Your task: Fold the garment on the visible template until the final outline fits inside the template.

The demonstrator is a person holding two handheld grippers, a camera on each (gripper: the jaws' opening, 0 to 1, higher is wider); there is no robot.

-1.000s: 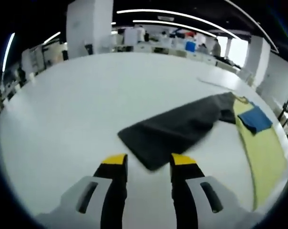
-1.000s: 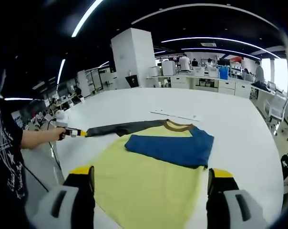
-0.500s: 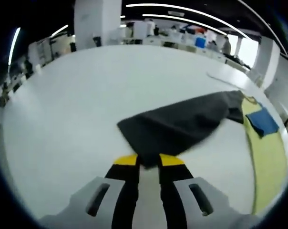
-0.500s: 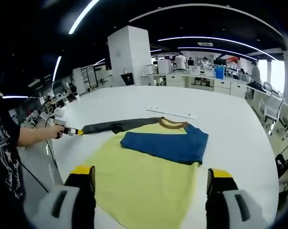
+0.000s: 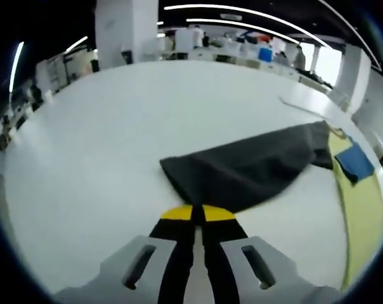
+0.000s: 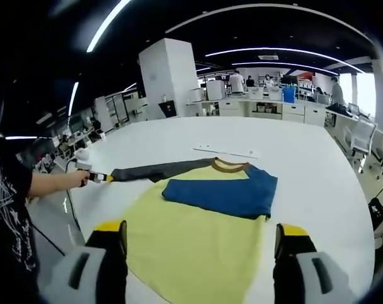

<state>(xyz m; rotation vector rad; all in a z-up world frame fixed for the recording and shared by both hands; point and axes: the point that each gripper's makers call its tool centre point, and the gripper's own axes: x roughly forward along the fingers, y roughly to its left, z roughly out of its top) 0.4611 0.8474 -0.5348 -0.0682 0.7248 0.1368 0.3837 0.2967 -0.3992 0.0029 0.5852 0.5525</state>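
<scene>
garments: one, a yellow shirt (image 6: 198,247) with a brown collar, centre of the right gripper view
dark grey sleeves: one (image 5: 242,168), stretched out at centre of the left gripper view
blue sleeves: one (image 6: 220,193), folded across the chest, centre of the right gripper view
white tables: one (image 6: 305,164) under the shirt
grippers: two, the left gripper (image 5: 198,214) at lower centre of its own view, the right gripper (image 6: 201,237) along the bottom of its view
white pillars: one (image 6: 168,79), upper left of the right gripper view
people in the far background: several, too small to count

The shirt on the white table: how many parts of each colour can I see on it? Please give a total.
Yellow body: 1
Blue sleeve, folded over the body: 1
Dark grey sleeve, stretched out, its end pinched by the left gripper: 1
Brown collar: 1
Total: 4
</scene>
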